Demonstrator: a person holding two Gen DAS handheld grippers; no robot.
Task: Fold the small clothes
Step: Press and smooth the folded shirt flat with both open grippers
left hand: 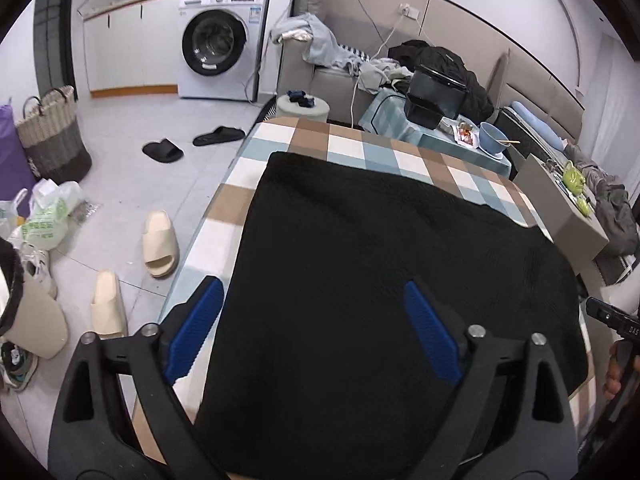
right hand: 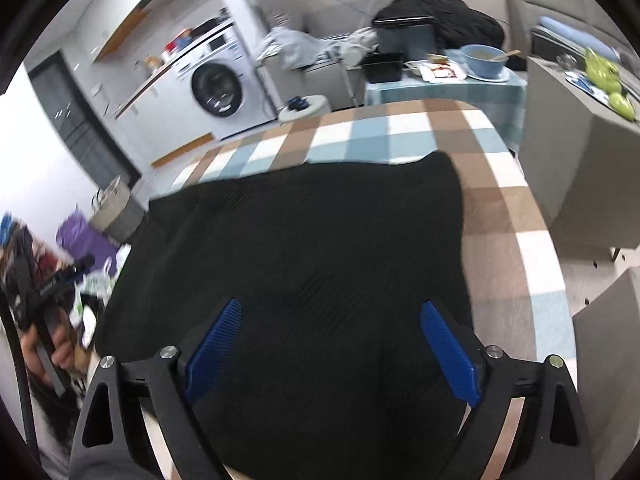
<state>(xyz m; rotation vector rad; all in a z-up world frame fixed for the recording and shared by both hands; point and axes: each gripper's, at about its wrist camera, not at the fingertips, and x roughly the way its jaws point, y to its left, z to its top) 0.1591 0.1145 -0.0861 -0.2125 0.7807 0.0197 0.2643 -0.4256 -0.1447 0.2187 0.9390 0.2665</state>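
One black garment (left hand: 380, 280) lying flat on checkered counter (left hand: 348, 148), looks folded once already imo. Left gripper (left hand: 314, 332) and right gripper (right hand: 332, 350) both hovering over near edge, jaws wide apart, nothing held. For next fold: probably pinch near corners evenly, lift together, lay edge straight, smooth after. Count: one garment, two grippers, two black slippers (left hand: 188, 144) plus two cream slippers (left hand: 160, 244) on floor.

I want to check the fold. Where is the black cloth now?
In both wrist views the black cloth lies flat on the checked tablecloth, directly below both open tools.
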